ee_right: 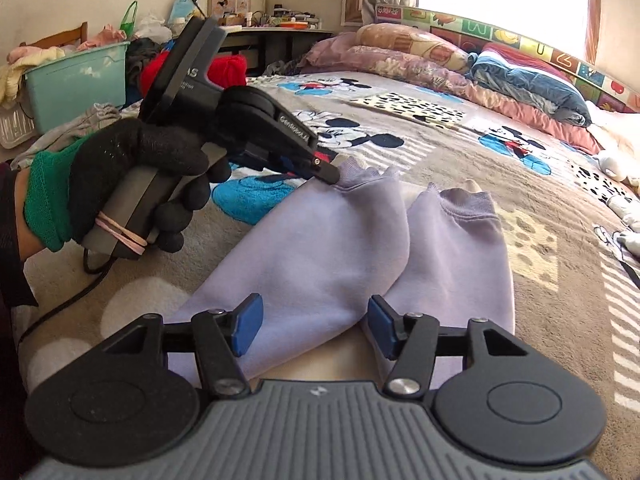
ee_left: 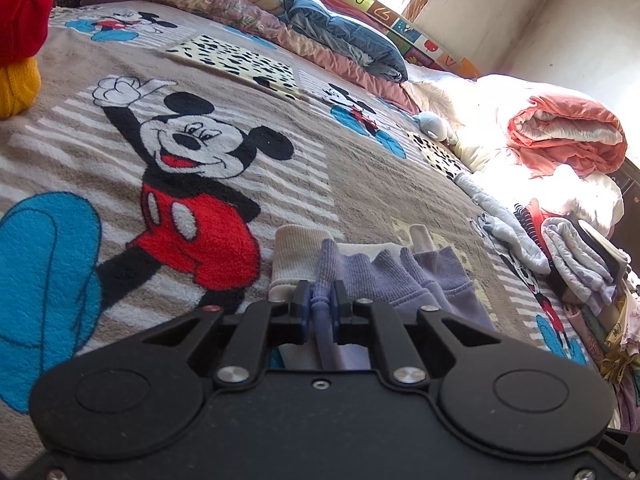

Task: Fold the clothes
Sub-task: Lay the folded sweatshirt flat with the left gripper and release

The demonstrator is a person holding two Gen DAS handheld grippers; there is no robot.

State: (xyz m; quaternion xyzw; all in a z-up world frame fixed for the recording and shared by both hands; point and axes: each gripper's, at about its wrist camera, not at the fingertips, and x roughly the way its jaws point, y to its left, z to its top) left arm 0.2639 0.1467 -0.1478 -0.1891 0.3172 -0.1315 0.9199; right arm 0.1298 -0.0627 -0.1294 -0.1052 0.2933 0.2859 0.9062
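A lavender sweat garment (ee_right: 320, 248) with two ribbed cuffs lies on a cartoon-mouse blanket (ee_right: 440, 152). In the right wrist view, my left gripper (ee_right: 332, 176), held by a black-gloved hand (ee_right: 132, 176), pinches the left cuff and lifts it slightly. The left wrist view shows that gripper (ee_left: 320, 304) shut, with the lavender ribbed fabric (ee_left: 384, 276) bunched between its pads beside a white cuff (ee_left: 296, 252). My right gripper (ee_right: 312, 324) hovers over the garment's near part. Its blue pads (ee_right: 248, 324) stand apart and clamp nothing. The other cuff (ee_right: 464, 204) rests flat.
A stack of folded clothes (ee_left: 576, 264) sits at the bed's right edge, with an orange quilt roll (ee_left: 568, 136) behind it. Pillows (ee_right: 400, 52) line the headboard. A teal bin (ee_right: 80, 80) of laundry stands beyond the left side. Red and yellow knitwear (ee_left: 20, 16) lies far left.
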